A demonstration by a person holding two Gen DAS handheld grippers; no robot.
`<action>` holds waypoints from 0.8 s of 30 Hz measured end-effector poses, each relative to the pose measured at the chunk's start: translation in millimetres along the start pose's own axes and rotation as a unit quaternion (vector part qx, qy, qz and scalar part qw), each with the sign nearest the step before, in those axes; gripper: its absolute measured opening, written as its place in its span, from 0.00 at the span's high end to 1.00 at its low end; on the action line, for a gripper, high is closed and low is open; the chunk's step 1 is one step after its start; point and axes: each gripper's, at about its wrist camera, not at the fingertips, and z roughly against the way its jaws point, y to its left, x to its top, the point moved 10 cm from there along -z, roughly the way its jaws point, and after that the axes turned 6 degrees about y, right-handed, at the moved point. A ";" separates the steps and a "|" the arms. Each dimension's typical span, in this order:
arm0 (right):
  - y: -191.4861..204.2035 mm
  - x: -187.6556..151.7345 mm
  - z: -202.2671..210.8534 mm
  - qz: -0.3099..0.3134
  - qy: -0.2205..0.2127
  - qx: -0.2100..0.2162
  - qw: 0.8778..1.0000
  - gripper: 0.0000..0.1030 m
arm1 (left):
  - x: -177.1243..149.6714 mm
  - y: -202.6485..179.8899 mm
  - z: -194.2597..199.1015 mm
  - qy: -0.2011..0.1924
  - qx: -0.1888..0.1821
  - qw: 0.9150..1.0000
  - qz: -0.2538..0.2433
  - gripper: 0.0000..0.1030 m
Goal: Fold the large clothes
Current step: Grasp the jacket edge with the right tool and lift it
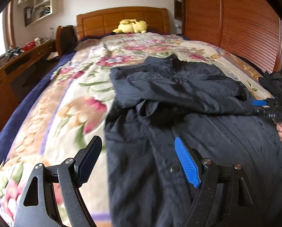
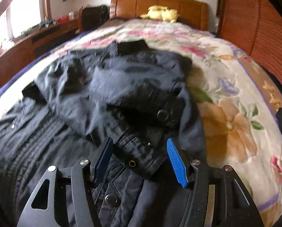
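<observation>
L wrist view: dark jacket (image 1: 178, 98) fills the centre and right of frame, spread on the floral bedspread (image 1: 69, 98), its sleeves folded across the chest and the hem toward the bottom edge. Left gripper (image 1: 139, 160) sits low centre, jaws wide apart, nothing clamped; the blue pad (image 1: 187, 162) hangs over the cloth, the other finger over the bedspread just beside the jacket's left edge. Whether the pad touches fabric I can't tell. Right gripper (image 1: 262, 104) shows at the right edge, at the jacket's far side. R wrist view: right gripper (image 2: 139, 160) at bottom centre, jaws apart w/ a snap tab (image 2: 141, 158) and the front edge of the jacket (image 2: 122, 87) between them, pads not pressing as far as seen. Zip (image 2: 37, 143) runs at lower left. Next step prob. the hem fold: best to pinch both lower corners at the same depth, catch all layers, lift evenly so the sleeves don't slide off.
</observation>
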 end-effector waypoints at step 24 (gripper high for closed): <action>24.6 181.2 141.3 0.043 -0.232 0.035 0.971 0.89 | 29.5 23.3 -51.3 0.035 0.025 0.999 0.025 0.22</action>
